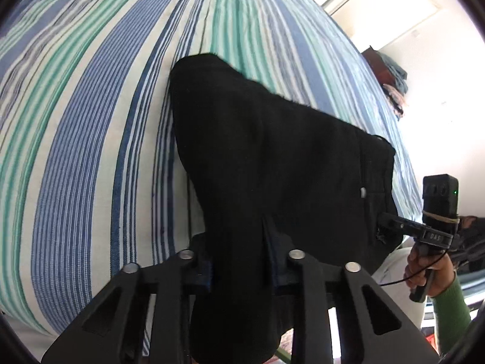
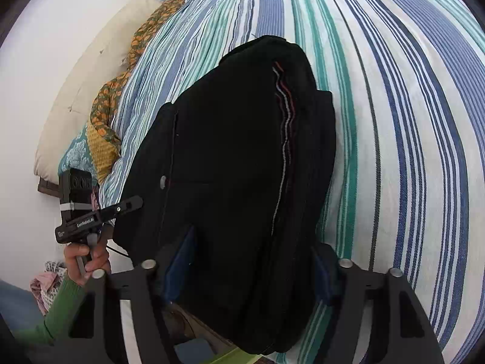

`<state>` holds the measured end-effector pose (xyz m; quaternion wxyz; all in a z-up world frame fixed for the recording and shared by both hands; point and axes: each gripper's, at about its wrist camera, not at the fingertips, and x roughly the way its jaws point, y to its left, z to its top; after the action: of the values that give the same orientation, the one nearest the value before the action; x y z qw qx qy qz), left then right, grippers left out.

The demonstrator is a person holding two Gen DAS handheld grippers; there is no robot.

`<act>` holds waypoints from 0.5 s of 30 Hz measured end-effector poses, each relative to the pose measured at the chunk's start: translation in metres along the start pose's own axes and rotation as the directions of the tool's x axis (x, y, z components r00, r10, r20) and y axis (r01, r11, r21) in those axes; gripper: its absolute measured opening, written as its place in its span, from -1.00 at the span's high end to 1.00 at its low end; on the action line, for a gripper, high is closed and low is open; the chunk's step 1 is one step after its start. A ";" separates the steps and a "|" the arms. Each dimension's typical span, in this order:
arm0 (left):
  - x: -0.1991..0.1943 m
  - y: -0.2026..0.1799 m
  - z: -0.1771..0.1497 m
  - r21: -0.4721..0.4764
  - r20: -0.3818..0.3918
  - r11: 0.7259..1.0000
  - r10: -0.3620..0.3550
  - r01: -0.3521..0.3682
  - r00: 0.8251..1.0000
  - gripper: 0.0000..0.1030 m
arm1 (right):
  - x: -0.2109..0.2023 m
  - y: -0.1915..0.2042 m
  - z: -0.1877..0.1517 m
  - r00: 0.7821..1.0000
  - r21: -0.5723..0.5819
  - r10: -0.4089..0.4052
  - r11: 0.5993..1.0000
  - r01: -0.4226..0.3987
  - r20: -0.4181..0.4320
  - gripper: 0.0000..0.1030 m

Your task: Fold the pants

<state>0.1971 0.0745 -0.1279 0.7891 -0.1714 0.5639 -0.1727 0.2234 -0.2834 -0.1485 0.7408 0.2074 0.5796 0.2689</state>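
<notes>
Black pants [image 1: 272,157], folded into a thick stack, hang over the near edge of a striped bed [image 1: 91,121]. My left gripper [image 1: 242,261] is shut on the near edge of the pants. My right gripper [image 2: 251,257] is shut on the other near corner of the pants [image 2: 236,151], whose side seam shows a red and white line. The right gripper also shows in the left wrist view [image 1: 391,221], at the waistband by a white button. The left gripper shows in the right wrist view [image 2: 133,204], on the pants' left edge.
The blue, green and white striped sheet [image 2: 409,121] covers the bed. A cream pillow [image 2: 88,69] and an orange patterned cloth [image 2: 115,91] lie at the far left. A heap of clothes [image 1: 394,82] sits on furniture by the wall.
</notes>
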 end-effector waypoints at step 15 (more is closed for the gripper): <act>-0.052 -0.032 0.136 0.097 0.355 0.934 0.290 -0.343 0.889 -0.62 | -0.066 0.082 0.149 0.970 -0.256 0.016 0.966 0.048 0.242 0.02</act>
<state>0.3078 0.0804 -0.0281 0.9020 -0.0411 0.4264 -0.0535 0.3431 -0.2620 -0.0119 0.8287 0.1352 0.4465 0.3091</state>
